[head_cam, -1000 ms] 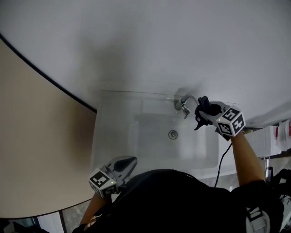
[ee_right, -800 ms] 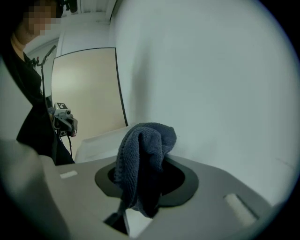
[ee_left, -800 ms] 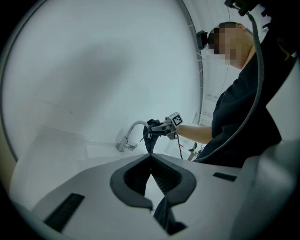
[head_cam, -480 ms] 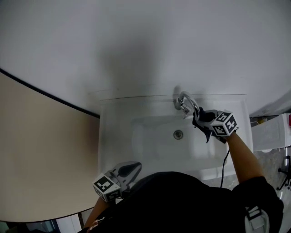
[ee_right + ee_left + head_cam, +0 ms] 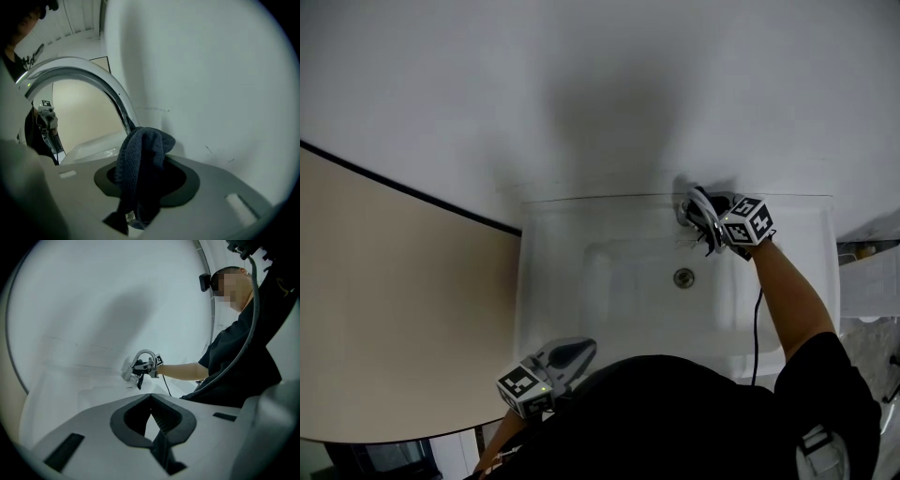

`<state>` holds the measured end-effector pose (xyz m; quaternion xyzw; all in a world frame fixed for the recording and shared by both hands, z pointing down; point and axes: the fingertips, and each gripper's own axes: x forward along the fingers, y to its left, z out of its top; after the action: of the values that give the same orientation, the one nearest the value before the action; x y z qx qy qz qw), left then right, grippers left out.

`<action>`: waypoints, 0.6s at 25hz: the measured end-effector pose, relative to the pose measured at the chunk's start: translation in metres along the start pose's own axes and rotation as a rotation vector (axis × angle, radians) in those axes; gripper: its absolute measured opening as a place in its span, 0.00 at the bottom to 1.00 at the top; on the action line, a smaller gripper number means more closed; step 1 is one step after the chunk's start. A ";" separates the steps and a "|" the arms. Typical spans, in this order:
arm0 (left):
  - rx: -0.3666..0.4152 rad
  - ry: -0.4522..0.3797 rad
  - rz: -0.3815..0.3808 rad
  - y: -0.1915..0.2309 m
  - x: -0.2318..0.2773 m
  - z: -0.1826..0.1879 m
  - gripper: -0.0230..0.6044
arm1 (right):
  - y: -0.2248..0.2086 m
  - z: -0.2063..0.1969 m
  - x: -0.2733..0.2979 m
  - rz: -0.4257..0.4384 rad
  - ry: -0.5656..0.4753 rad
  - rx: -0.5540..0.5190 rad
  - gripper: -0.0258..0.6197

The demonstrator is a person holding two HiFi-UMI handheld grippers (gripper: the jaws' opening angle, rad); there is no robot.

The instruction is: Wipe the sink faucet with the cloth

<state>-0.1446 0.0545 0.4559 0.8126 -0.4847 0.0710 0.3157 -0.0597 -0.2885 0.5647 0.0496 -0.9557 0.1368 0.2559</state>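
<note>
Right gripper (image 5: 709, 228) has moved in from beside the spout and now sits tight against the faucet (image 5: 697, 204) at the back of the sink (image 5: 536, 281), its marker cube turned up toward the head camera. Its jaws have just been opening wider, yet the cloth (image 5: 139, 159) is still wadded between them. The dark blue bundle stands up out of the grip, and its lower folds hang down between the pads. In the right gripper view, the top of the cloth meets the lower run of the chrome arch of the faucet (image 5: 96, 77), close to where the arch comes down near the white wall (image 5: 211, 70). The left gripper view shows the same from across the basin, with the right gripper (image 5: 142, 368) tucked under the curved faucet (image 5: 146, 353) and the person's forearm (image 5: 185, 371) stretched out behind it.

The left gripper (image 5: 578, 351) has its jaws pressed together with nothing between them. It hangs at the near edge of the sink, close to the person's body and well apart from the faucet.
</note>
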 end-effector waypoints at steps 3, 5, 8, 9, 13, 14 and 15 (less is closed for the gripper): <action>0.003 -0.005 -0.016 0.000 0.009 0.005 0.04 | -0.002 -0.001 0.000 0.010 0.024 -0.023 0.27; 0.018 0.003 -0.031 -0.004 0.014 0.007 0.04 | -0.003 -0.003 -0.001 0.019 0.020 -0.024 0.27; 0.027 0.001 -0.032 -0.003 0.013 0.006 0.04 | -0.002 -0.002 -0.001 0.026 0.022 -0.038 0.27; 0.024 -0.007 -0.027 -0.001 0.011 0.006 0.04 | -0.003 -0.001 -0.002 0.018 0.028 -0.045 0.27; 0.009 -0.032 -0.013 0.007 0.000 0.004 0.04 | -0.028 -0.006 -0.014 -0.119 0.036 0.004 0.25; 0.003 -0.036 -0.011 0.009 -0.002 0.002 0.04 | -0.030 -0.007 -0.015 -0.133 0.033 0.024 0.25; -0.001 -0.041 -0.011 0.010 -0.003 0.001 0.04 | -0.026 -0.005 -0.014 -0.129 0.028 0.032 0.25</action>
<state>-0.1554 0.0529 0.4581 0.8163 -0.4867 0.0522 0.3066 -0.0412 -0.3115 0.5683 0.1131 -0.9445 0.1360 0.2767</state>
